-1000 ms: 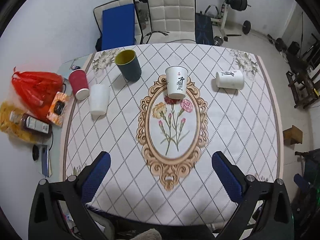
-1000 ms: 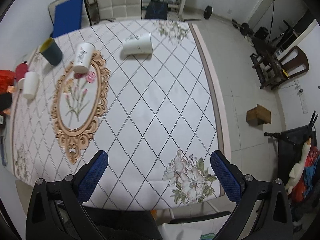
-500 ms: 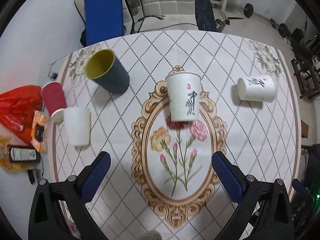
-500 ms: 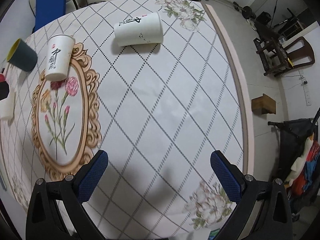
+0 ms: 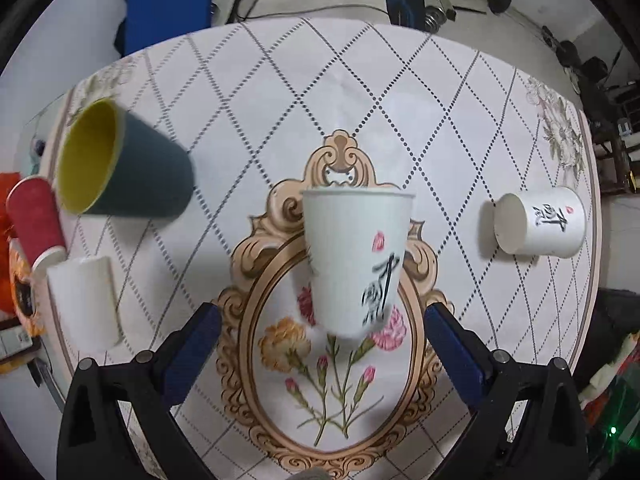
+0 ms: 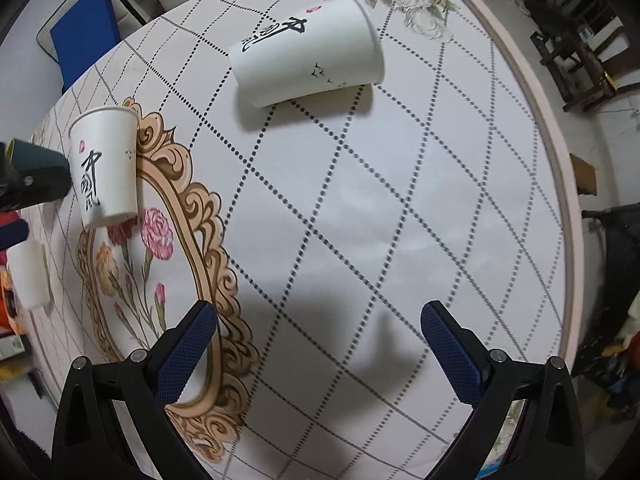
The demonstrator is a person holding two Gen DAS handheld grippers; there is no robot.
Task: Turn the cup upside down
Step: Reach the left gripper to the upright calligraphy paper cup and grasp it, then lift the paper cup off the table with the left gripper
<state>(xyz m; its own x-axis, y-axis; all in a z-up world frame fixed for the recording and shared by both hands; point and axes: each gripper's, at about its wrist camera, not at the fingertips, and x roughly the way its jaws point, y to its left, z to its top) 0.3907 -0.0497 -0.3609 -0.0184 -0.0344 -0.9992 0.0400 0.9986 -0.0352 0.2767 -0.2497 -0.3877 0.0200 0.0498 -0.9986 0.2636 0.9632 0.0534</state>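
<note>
A white paper cup with black writing [image 5: 356,260] stands upright, mouth up, on the ornate oval of the tablecloth. My left gripper [image 5: 320,344] is open and empty, its jaws wide apart just short of the cup's base. The cup also shows in the right wrist view [image 6: 106,166] at the left. A second white printed cup [image 6: 306,54] lies on its side ahead of my right gripper [image 6: 320,344], which is open and empty and well short of it. That cup shows in the left wrist view [image 5: 538,222] at the right.
A dark blue cup with a yellow inside [image 5: 120,160], a red cup [image 5: 36,216] and a plain white cup [image 5: 86,296] sit at the table's left. Chairs [image 5: 168,0] stand behind the far edge. The table's right edge [image 6: 556,184] drops to the floor.
Both grippers have moved forward and lower over the table. The upright cup has come close between my left jaws, and the lying cup looms larger before my right gripper. No cup has moved.
</note>
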